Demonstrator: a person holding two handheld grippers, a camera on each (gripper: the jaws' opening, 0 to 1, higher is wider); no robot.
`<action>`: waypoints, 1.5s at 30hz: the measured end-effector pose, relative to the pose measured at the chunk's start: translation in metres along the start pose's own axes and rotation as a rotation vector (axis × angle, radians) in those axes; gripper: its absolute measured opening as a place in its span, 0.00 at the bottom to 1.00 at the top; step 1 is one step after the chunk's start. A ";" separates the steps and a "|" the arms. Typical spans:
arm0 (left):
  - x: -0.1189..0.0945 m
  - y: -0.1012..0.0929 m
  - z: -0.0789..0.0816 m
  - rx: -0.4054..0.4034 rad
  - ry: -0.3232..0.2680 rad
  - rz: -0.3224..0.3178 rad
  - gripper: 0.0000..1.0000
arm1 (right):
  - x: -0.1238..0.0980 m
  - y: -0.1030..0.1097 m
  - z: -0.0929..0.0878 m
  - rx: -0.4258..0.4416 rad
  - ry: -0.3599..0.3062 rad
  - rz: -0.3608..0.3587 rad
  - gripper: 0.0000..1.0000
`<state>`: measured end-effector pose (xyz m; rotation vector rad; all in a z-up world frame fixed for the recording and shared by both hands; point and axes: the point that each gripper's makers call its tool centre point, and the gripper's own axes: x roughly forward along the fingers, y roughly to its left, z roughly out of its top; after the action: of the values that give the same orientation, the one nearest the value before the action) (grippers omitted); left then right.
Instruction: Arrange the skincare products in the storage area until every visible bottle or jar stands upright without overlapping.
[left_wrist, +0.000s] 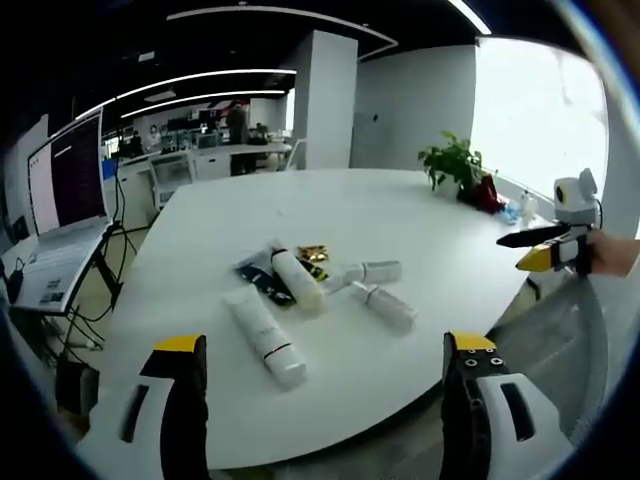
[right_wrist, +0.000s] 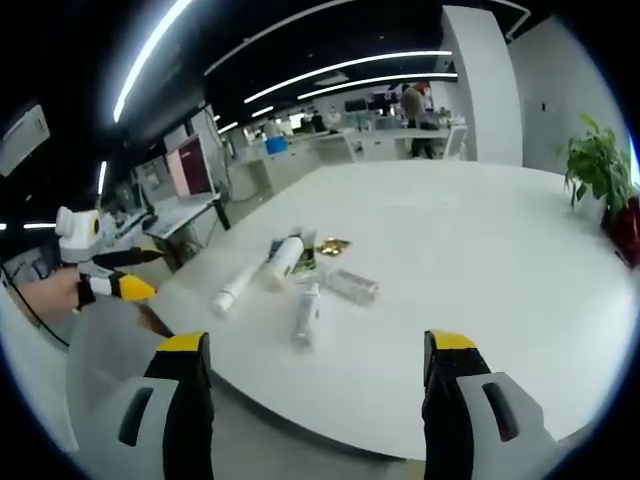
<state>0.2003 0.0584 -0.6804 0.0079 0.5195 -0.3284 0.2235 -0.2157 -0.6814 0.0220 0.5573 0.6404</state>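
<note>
Several skincare products lie on their sides in a loose cluster on the white round table: a long white tube, a white bottle with a dark cap, a dark flat packet, a gold packet and two clear bottles. None stands upright. My left gripper hangs open at the table's near edge, short of the tube. My right gripper is open too, off the table edge, facing the white tube, white bottle and clear bottles.
A potted plant with a red item beside it stands at the table's far edge. A laptop on a side stand is to the left. My right gripper shows beyond the table's right edge. Office desks and people sit far behind.
</note>
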 end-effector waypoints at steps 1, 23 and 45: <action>0.000 0.000 0.000 0.000 0.001 0.000 0.91 | 0.000 0.000 0.000 -0.001 0.000 0.000 0.87; 0.004 0.001 -0.003 0.007 0.038 0.008 0.90 | 0.005 0.002 -0.002 -0.022 0.035 0.004 0.86; 0.009 0.012 -0.004 0.005 0.055 0.016 0.90 | 0.028 0.010 0.003 -0.038 0.069 0.052 0.84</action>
<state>0.2093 0.0676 -0.6890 0.0264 0.5731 -0.3150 0.2378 -0.1911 -0.6900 -0.0217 0.6121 0.7040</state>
